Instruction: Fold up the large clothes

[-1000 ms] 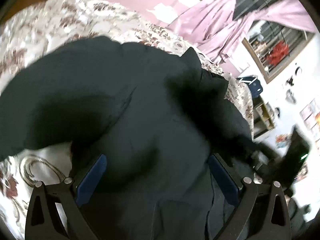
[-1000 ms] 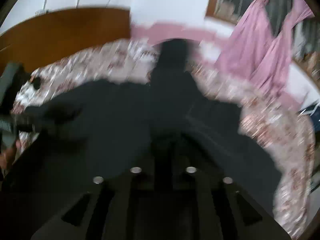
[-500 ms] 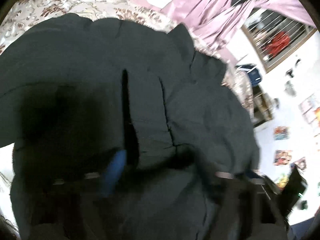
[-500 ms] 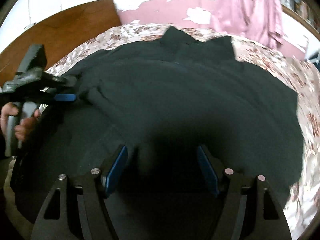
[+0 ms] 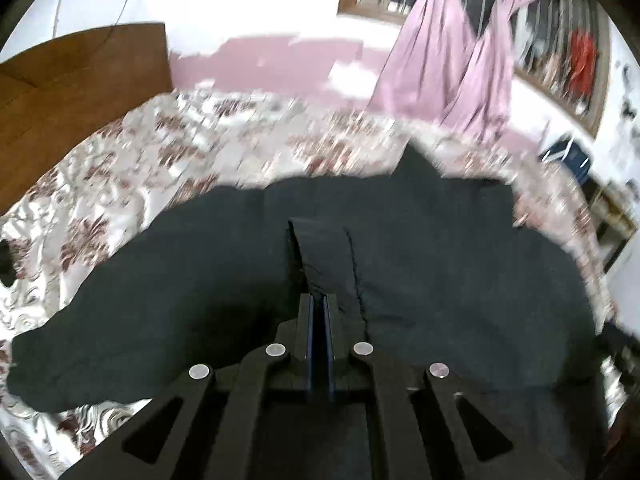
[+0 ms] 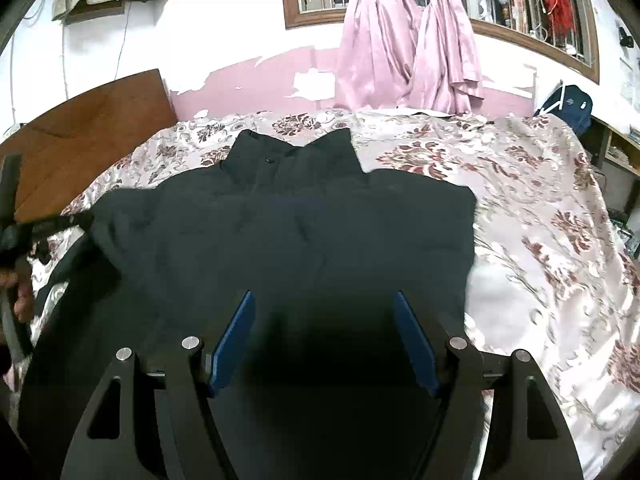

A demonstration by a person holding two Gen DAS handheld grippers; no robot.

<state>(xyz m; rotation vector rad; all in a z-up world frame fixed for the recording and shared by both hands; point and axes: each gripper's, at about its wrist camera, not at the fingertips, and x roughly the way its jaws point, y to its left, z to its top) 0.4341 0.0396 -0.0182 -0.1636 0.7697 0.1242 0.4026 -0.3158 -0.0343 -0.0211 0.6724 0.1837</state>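
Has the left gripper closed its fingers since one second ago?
Yes. The left gripper now has its blue pads pressed together on the black shirt; before, they stood wide apart.

One black garment (image 6: 288, 232); one floral bedspread (image 6: 540, 208); two pink curtains (image 6: 408, 52); two tools (image 6: 324, 340).

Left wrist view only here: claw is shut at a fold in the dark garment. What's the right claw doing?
Observer: The right claw is open, pads wide apart over the near end of the dark garment, with nothing between them.
Operator: Which way does the collar face?
Observer: The collar lies at the far end, toward the pink wall, with a button showing.
Operator: Where on the garment is my claw?
Observer: The left claw meets the garment's left edge, near the shoulder, over the floral bedspread.
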